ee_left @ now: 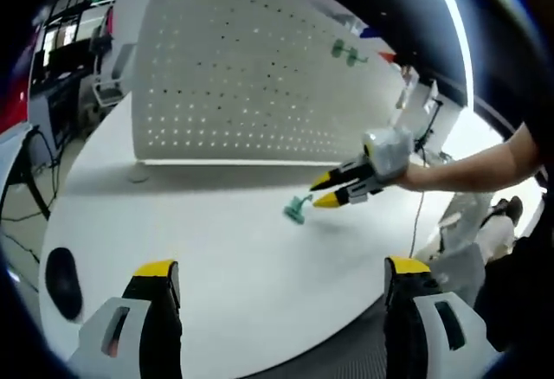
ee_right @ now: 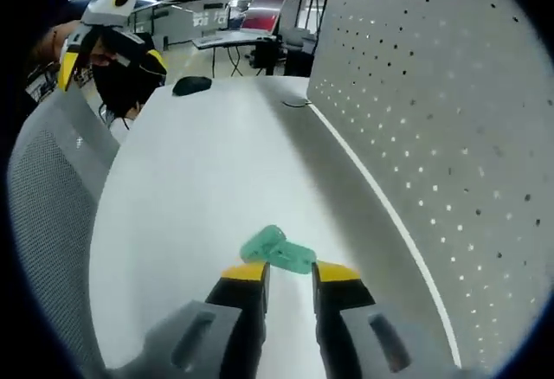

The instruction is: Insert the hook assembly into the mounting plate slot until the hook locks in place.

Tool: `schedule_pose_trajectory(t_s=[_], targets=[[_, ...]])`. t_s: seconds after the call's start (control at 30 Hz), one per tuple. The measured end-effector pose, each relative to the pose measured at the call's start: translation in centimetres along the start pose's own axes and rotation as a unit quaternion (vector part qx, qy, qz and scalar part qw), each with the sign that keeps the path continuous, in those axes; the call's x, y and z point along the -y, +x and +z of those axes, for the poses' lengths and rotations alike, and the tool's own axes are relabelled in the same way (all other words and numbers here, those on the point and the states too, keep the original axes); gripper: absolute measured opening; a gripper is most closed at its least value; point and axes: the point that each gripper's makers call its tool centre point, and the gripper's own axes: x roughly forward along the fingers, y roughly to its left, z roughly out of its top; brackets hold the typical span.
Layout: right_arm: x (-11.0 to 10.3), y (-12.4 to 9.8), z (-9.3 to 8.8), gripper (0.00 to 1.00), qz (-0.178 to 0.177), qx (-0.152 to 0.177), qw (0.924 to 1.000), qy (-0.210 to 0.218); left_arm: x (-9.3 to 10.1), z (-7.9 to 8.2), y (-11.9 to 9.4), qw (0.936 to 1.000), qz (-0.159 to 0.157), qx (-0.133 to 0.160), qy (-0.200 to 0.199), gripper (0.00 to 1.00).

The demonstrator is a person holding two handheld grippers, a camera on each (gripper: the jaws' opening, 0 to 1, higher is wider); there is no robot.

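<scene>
Your right tool sits low over the white tabletop, yellow-tipped jaws a narrow gap apart, with the green hook assembly lying on the tabletop right at the tips (touching or just short, cannot tell; it does not look clamped). In the left gripper view the same right tool comes in from the right, held by your hand, jaws slightly parted, tips just beside the green hook assembly, which rests flat on the tabletop in front of the upright white pegboard. Your left tool has its jaws wide apart, nothing between them, held back at the near edge of the tabletop, well apart from the hook. A second green hook hangs high on the pegboard near its far end. A dark mouse-like object lies on the tabletop at the left edge. In the right gripper view your left tool appears upper left, raised, away from the tabletop, and the pegboard runs along the right.
</scene>
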Motion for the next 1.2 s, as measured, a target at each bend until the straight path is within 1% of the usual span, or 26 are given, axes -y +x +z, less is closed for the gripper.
schedule_pose_trajectory(t_s=[0.07, 0.1, 0.13, 0.23, 0.33, 0.43, 0.5, 0.6, 0.7, 0.77, 0.9, 1.03, 1.1, 1.2], targets=[[0.3, 0.2, 0.1, 0.12, -0.004, 0.0, 0.9999, -0.013, 0.1, 0.2, 0.2, 1.0, -0.001, 0.001, 0.0, 0.99], [0.3, 0.4, 0.3, 0.12, -0.001, 0.002, 0.9996, -0.028, 0.1, 0.2, 0.3, 1.0, -0.002, 0.001, 0.0, 0.99], [0.2, 0.5, 0.1, 0.12, 0.002, -0.003, 0.9995, -0.032, 0.1, 0.3, 0.4, 1.0, -0.002, 0.001, 0.0, 0.99], [0.2, 1.0, 0.2, 0.12, 0.007, -0.004, 0.999, -0.044, 0.1, 0.4, 0.6, 1.0, -0.003, 0.001, -0.002, 0.99], [0.2, 1.3, 0.5, 0.1, 0.012, -0.004, 0.9966, -0.081, 0.0, 0.4, 0.7, 1.0, -0.003, -0.001, -0.002, 0.99], [0.0, 1.5, 0.7, 0.08, 0.018, -0.003, 0.9951, -0.097, -0.1, 0.4, 0.8, 1.0, -0.002, -0.001, -0.005, 0.98], [0.1, 1.7, 1.1, 0.07, 0.02, 0.003, 0.9932, -0.115, -0.2, 0.3, 0.8, 1.0, -0.002, -0.001, -0.006, 0.98], [0.0, 2.0, 1.6, 0.02, 0.026, 0.007, 0.992, -0.123, -0.1, 0.3, 0.9, 1.0, -0.002, -0.001, -0.007, 0.98], [-0.1, 2.2, 2.0, 0.01, 0.03, 0.007, 0.9907, -0.132, -0.2, 0.2, 0.9, 1.0, -0.001, -0.001, -0.009, 0.98], [-0.2, 2.3, 2.0, 0.01, 0.035, 0.004, 0.9905, -0.133, -0.3, 0.2, 0.9, 1.0, -0.001, -0.001, -0.009, 0.98], [-0.1, 2.2, 2.0, 0.0, 0.029, 0.002, 0.9913, -0.128, -0.4, 0.2, 0.9, 1.0, 0.0, -0.001, -0.01, 0.98], [0.4, 1.8, 1.7, 0.0, 0.016, 0.0, 0.9952, -0.097, -0.3, 0.2, 0.9, 1.0, -0.001, 0.0, -0.01, 0.98], [1.0, 1.4, 1.9, 0.0, 0.0, 0.006, 0.9969, -0.079, -0.3, 0.3, 0.9, 1.0, -0.002, 0.0, -0.008, 0.98], [2.0, 0.6, 2.4, 0.0, -0.023, 0.022, 0.9988, -0.036, -0.1, 0.5, 0.9, 1.0, -0.003, 0.002, -0.007, 0.98]])
